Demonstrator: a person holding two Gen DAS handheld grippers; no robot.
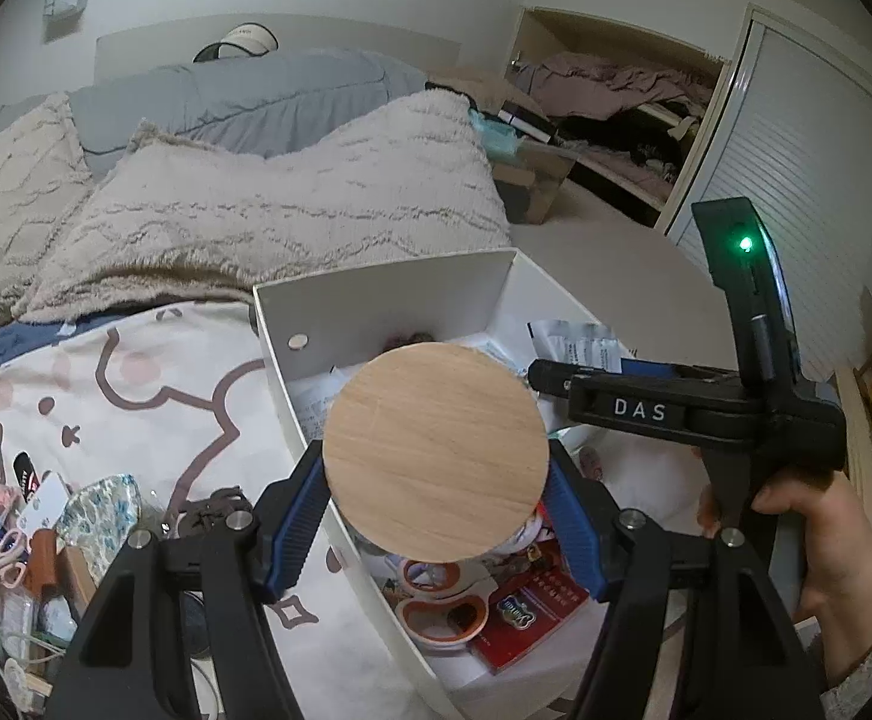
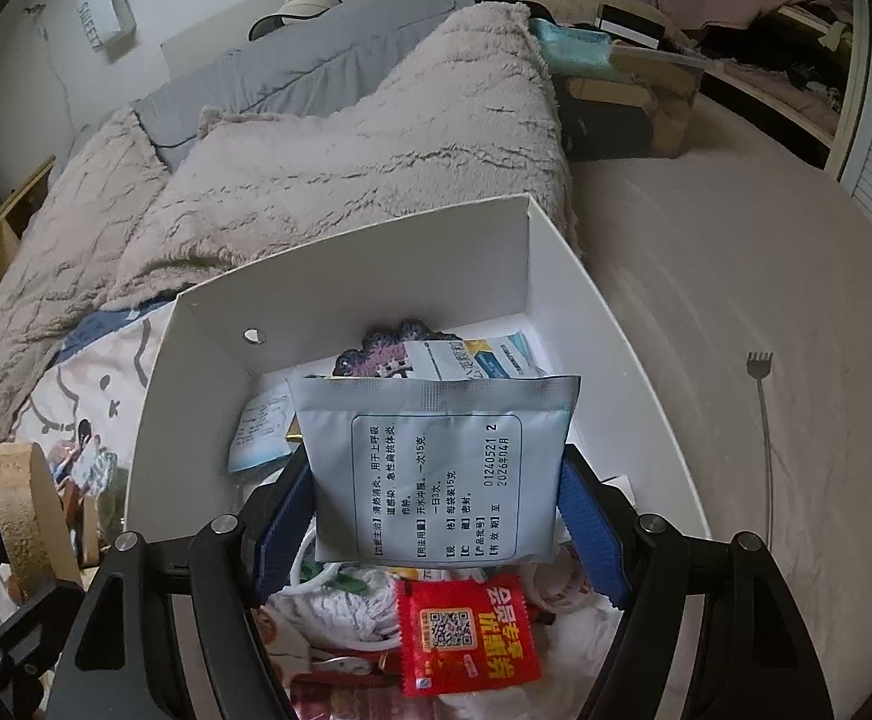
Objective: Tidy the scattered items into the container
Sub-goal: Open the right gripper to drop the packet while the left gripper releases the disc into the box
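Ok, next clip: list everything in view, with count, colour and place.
container: one, white, on the bed
wooden disc: one, tan, between the left gripper's pads over the container
sachet: one, silver-blue, between the right gripper's pads over the container
red packet: one, red, inside the container
scattered items: several, mixed colours, on the printed sheet left of the container
blanket: one, beige, behind the container
left gripper: black with blue pads
right gripper: black with blue pads
hand: one, on the right gripper's handle

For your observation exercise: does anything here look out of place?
Yes. A long-handled back scratcher lies alone on the carpet beside the white box, away from the clutter still heaped on the bed.
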